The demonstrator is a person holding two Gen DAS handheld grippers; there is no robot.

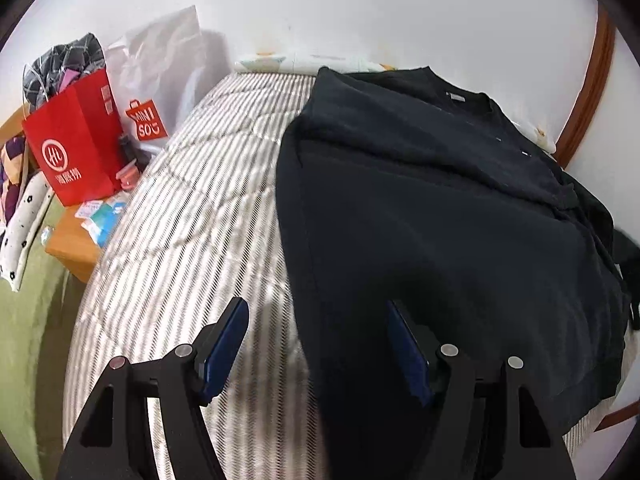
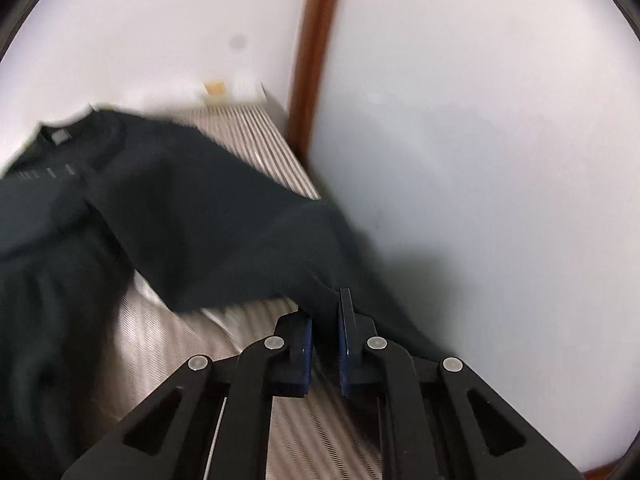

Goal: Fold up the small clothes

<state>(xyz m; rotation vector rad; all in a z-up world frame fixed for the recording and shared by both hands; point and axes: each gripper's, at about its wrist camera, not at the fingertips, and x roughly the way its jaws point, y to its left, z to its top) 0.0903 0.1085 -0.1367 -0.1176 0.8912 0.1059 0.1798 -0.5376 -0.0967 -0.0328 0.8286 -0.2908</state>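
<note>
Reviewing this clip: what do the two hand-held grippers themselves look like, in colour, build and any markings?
Both look alike. The left hand-held gripper and the right hand-held gripper are matte black, with angular linkage arms that have triangular cutouts, round silver pivot pins, and flat dark blue pads on the fingers. No markings, cables or sleeves show.

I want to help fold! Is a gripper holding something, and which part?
The right gripper is shut on the black shirt, pinching its sleeve end. The left gripper is open over the shirt's edge, holding nothing.
</note>
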